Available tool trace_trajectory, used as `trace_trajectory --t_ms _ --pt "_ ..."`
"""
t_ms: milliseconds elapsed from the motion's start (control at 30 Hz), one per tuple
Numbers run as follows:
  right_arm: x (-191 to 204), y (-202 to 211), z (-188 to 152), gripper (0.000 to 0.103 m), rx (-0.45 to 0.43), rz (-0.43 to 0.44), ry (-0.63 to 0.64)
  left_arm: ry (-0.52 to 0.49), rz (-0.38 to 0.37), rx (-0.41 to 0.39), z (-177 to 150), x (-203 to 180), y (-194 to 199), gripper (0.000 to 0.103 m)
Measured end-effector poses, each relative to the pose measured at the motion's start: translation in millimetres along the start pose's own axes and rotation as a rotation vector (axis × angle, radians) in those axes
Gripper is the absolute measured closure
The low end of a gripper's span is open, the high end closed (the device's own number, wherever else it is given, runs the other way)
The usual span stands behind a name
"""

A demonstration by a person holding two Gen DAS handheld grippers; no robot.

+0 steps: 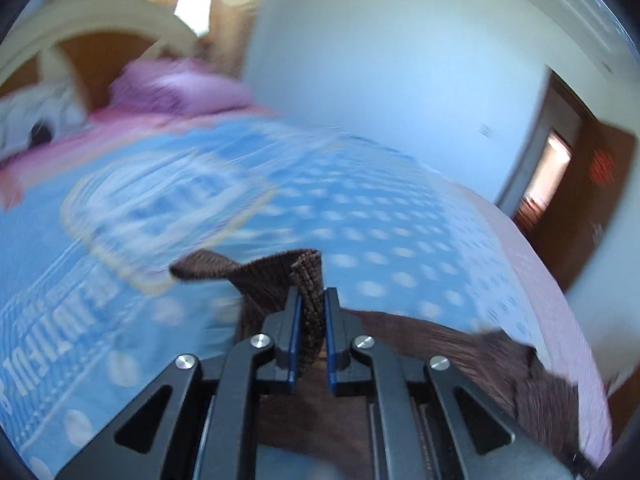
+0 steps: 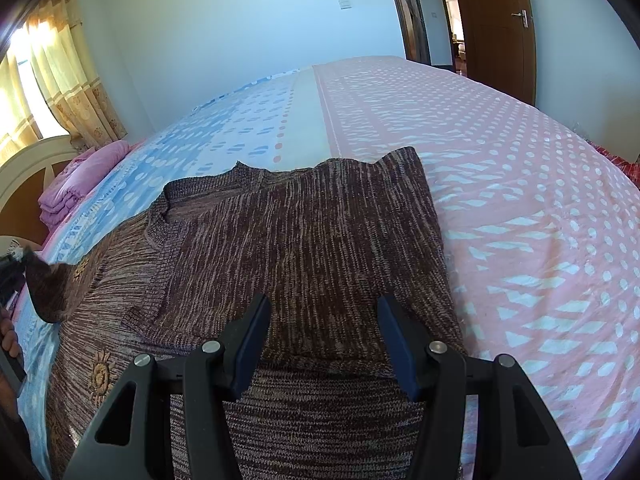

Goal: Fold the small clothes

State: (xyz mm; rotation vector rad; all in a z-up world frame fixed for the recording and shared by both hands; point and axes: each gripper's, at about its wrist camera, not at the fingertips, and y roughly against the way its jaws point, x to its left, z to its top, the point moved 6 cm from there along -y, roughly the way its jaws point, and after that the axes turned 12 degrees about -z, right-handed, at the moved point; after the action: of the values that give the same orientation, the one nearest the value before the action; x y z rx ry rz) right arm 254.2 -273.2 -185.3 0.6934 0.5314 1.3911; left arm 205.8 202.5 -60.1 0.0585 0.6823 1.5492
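A brown knit sweater (image 2: 304,240) lies on the bed, its right side folded over the body. My right gripper (image 2: 324,300) is open and empty, just above the sweater's lower part. My left gripper (image 1: 312,292) is shut on a ribbed edge of the sweater (image 1: 308,276) and holds it lifted above the blue bedspread; the view is motion-blurred. That lifted brown piece also shows at the far left of the right wrist view (image 2: 48,284).
The bed has a pink dotted sheet (image 2: 520,200) on the right and a blue one (image 2: 224,136) on the left. Folded pink bedding (image 2: 80,184) lies by the cream headboard (image 1: 100,20). A wooden door (image 2: 496,28) stands open behind the bed.
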Motion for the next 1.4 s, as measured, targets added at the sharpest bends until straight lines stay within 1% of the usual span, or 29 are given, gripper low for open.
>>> trace_trajectory --t_ms 100,167,200,300,400,467,533,600,667,700,733,767,800,833,867,900,933,1000,1033,1100,1167,1233,1267,1300,1333,1400 --pt "-0.9 0.1 0.3 0.046 0.000 0.004 -0.002 -0.157 -0.103 0.041 -21.0 -78.1 -11.6 0.092" --pt "-1.0 0.4 0.3 0.046 0.000 0.005 -0.003 -0.228 -0.154 0.081 -41.0 -116.7 -20.5 0.092" --pt "-1.1 0.3 0.4 0.046 0.000 0.004 -0.003 -0.261 -0.182 0.113 -56.5 -138.2 -27.0 0.092" --pt "-1.1 0.4 0.2 0.046 0.001 0.003 -0.002 -0.313 -0.210 0.182 -90.3 -171.3 -41.6 0.092" --pt "-1.4 0.1 0.1 0.046 0.002 0.000 0.000 -0.330 -0.218 0.257 -116.0 -180.2 -52.8 0.092" --pt "-0.6 -0.2 -0.1 0.046 0.002 -0.010 0.008 -0.324 -0.221 0.284 -120.2 -176.4 -55.4 0.092" --pt "2.3 0.2 0.1 0.046 -0.005 -0.034 0.025 -0.284 -0.247 0.306 -120.1 -171.5 -58.2 0.092" --pt "3.6 2.5 0.4 0.046 -0.016 -0.052 0.034 -0.251 -0.264 0.347 -126.1 -169.4 -62.8 0.091" --pt "0.7 6.2 2.2 0.046 -0.036 -0.059 0.023 -0.211 -0.293 0.394 -131.5 -165.8 -64.0 0.089" --pt "-2.0 9.7 3.5 0.046 -0.051 -0.060 0.007 -0.180 -0.321 0.417 -133.0 -162.6 -61.4 0.087" --pt "-4.7 12.4 5.1 0.046 -0.060 -0.061 -0.009 -0.162 -0.341 0.426 -133.5 -159.7 -58.1 0.083" --pt "-5.7 15.0 6.7 0.046 -0.065 -0.056 -0.024 -0.149 -0.353 0.426 -132.7 -155.6 -51.7 0.074" --pt "-4.4 17.9 9.4 0.046 -0.062 -0.030 -0.046 -0.140 -0.344 0.415 -130.2 -146.7 -41.7 0.058" --pt "-1.0 19.9 11.9 0.046 -0.054 0.005 -0.065 -0.136 -0.327 0.398 -127.6 -138.8 -34.5 0.049" --pt "5.0 21.8 15.2 0.046 -0.046 0.043 -0.077 -0.129 -0.304 0.373 -124.0 -129.2 -26.6 0.036" --pt "13.4 23.3 19.1 0.046 -0.041 0.079 -0.081 -0.113 -0.263 0.326 -116.6 -114.1 -15.3 0.035" --pt "29.0 24.5 25.2 0.046 -0.032 0.134 -0.074 -0.107 -0.235 0.294 -110.9 -103.2 -10.3 0.035" --pt "55.3 22.2 34.5 0.046 -0.014 0.220 -0.059 -0.106 -0.130 0.212 -97.3 -76.3 3.1 0.035" --pt "75.4 16.9 41.7 0.046 0.010 0.280 -0.059 -0.099 -0.094 0.189 -93.7 -66.6 5.3 0.035" --pt "102.9 5.2 52.0 0.046 0.046 0.346 -0.058 -0.051 -0.032 0.160 -90.6 -43.2 10.2 0.035" --pt "138.2 -15.3 61.6 0.046 0.085 0.353 -0.008 0.059 -0.038 0.181 -97.8 -24.1 7.5 0.035" --pt "169.1 -38.2 63.8 0.046 0.127 0.338 0.044 0.129 -0.029 0.202 -103.4 -12.6 3.7 0.035" --pt "178.3 -47.0 63.0 0.046 0.137 0.319 0.068 0.162 -0.023 0.212 -106.0 -7.7 2.2 0.035" --pt "186.8 -56.5 60.8 0.046 0.145 0.282 0.099 0.214 -0.022 0.224 -107.9 0.6 0.7 0.035" --pt "195.5 -68.8 60.8 0.047 0.139 0.220 0.145 0.244 -0.040 0.214 -108.3 3.8 0.7 0.035" --pt "208.6 -79.9 57.4 0.047 0.129 0.189 0.204 0.274 -0.054 0.180 -107.9 6.1 5.2 0.035"
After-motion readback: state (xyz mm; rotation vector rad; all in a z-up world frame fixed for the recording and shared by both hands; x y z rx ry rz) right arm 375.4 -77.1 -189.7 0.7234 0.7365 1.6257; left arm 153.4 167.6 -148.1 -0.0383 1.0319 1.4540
